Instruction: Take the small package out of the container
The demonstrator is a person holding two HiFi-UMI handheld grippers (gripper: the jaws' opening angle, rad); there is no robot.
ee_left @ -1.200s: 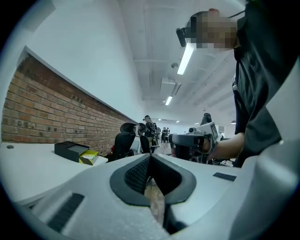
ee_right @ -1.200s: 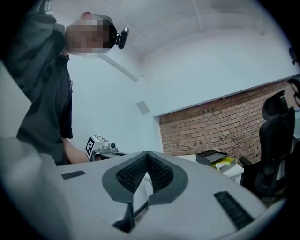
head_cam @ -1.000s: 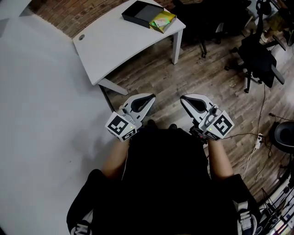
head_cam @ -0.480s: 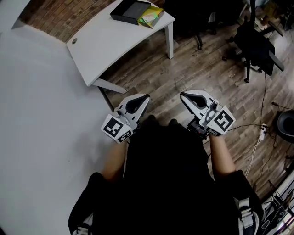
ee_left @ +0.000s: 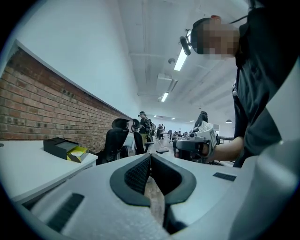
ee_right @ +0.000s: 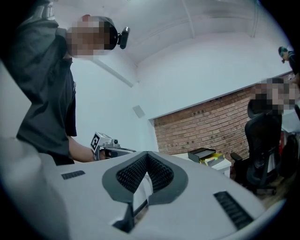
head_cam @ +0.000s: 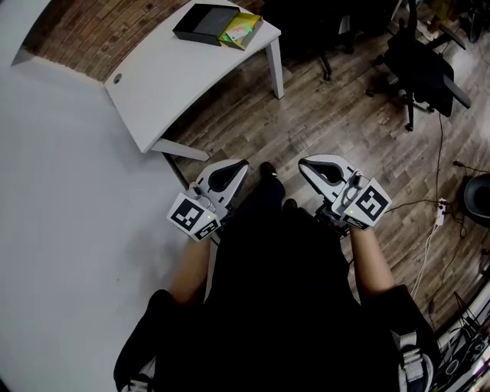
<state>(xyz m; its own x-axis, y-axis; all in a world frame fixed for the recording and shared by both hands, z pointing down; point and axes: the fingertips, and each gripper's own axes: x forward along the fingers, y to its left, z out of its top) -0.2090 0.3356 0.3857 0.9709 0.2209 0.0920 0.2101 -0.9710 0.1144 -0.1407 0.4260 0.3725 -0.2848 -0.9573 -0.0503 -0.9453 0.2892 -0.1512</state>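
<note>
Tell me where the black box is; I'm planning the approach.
Head view, top, left of centre: the black box sits on the far end of the white table, a yellow-green package just right of it.

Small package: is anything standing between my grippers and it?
Nothing visible does. Only wood floor and bare table separate the left gripper and right gripper from the small package by the black container at its far corner.

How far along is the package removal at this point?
Nothing done yet: the yellow package lies against the black container on the white table. Nothing in hand: left gripper and right gripper are shut, empty, far from the table. Left: approach, grasp, remove.
</note>
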